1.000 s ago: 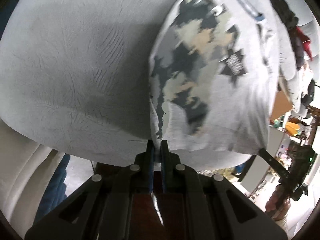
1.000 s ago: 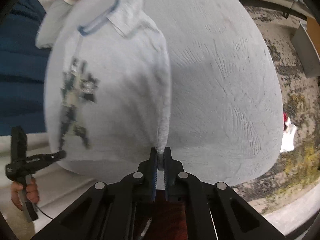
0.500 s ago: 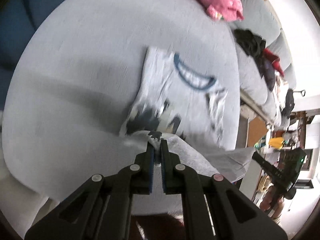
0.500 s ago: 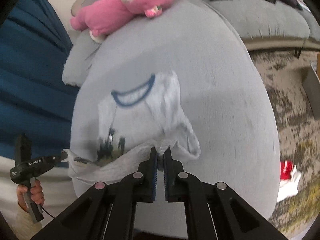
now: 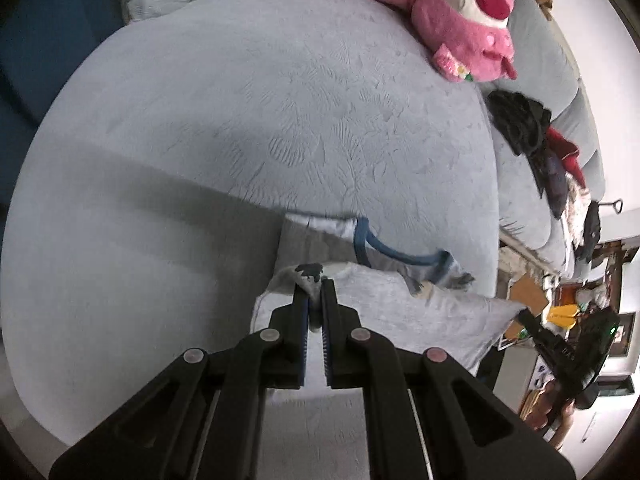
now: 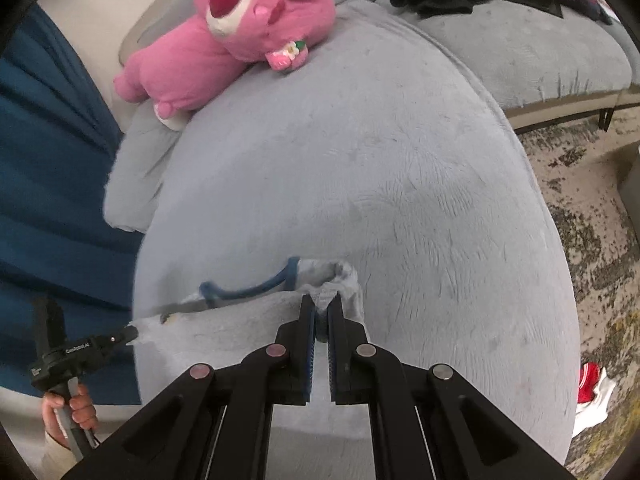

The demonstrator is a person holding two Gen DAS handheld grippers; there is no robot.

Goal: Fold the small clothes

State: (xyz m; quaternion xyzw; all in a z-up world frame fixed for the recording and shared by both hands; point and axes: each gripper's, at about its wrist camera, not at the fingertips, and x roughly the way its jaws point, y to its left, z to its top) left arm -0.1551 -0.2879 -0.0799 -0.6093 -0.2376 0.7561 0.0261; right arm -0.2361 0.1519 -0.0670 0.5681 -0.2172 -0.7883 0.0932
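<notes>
A small grey T-shirt [image 5: 400, 300] with a blue collar [image 5: 384, 250] lies on the grey round cushion [image 5: 280, 100], its lower half lifted and doubled over towards the collar. My left gripper [image 5: 315, 286] is shut on one corner of the hem, where a bit of dark print shows. My right gripper [image 6: 320, 302] is shut on the other hem corner, with the T-shirt [image 6: 240, 320] stretched between the two. The right gripper also shows in the left wrist view [image 5: 524, 316], and the left gripper in the right wrist view [image 6: 134, 330], each pinching fabric.
A pink plush toy [image 5: 452, 16] lies at the far edge of the cushion. Dark and red clothes [image 5: 532, 132] are piled on the sofa to the right. A patterned rug [image 6: 592, 220] with a red and white item [image 6: 592, 388] lies beside the cushion.
Both grippers have carried the hem forward over the shirt towards the collar. The printed front, spread out before, is now mostly covered by the folded-over fabric.
</notes>
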